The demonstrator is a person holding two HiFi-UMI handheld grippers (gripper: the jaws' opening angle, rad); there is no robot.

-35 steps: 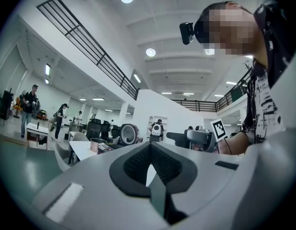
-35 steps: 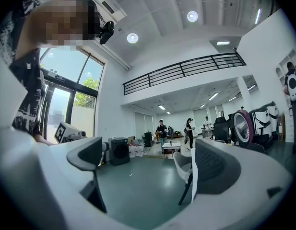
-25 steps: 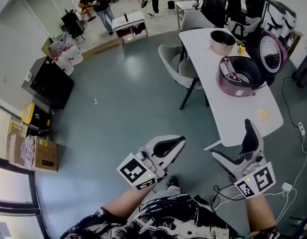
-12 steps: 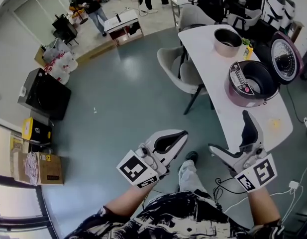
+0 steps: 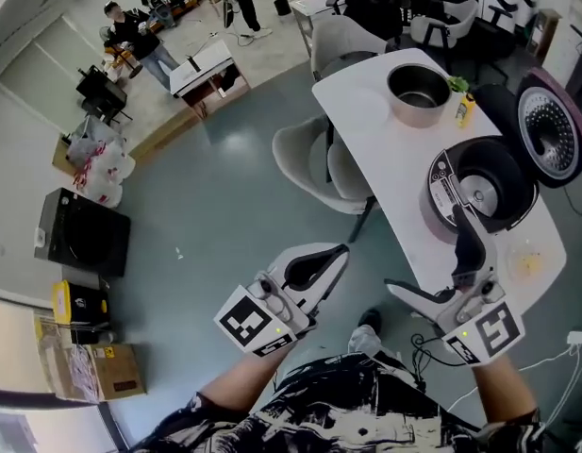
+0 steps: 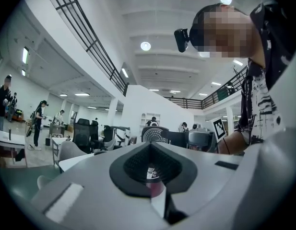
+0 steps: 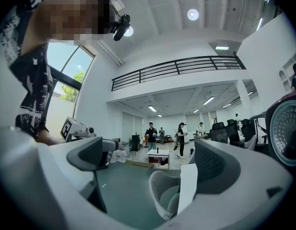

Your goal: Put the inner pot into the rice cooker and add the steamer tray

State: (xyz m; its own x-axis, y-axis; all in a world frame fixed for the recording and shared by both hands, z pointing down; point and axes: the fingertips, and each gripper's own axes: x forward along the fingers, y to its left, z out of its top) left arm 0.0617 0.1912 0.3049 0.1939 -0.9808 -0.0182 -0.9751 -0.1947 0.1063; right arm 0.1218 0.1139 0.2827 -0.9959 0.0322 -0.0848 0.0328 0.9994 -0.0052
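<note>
Your right gripper [image 5: 428, 253] holds its jaws wide apart with nothing between them, while your left gripper [image 5: 340, 253] has its jaws pressed together, also empty. The far finger of the right gripper reaches just over the near rim of the open rice cooker [image 5: 484, 189], whose lid [image 5: 553, 128] stands tipped back to the right. The inner pot [image 5: 418, 87] sits upright, mouth up, well beyond the cooker toward the far end of the white table [image 5: 366, 121]. It lies almost straight ahead of the right gripper, which is clearly the nearer one, and it is round, so no grip axis matters. I can't make out a steamer tray. Compared with a second ago, the table and cooker are closer to your grippers, and the right gripper now overlaps the cooker instead of standing short of the table's near end.
</note>
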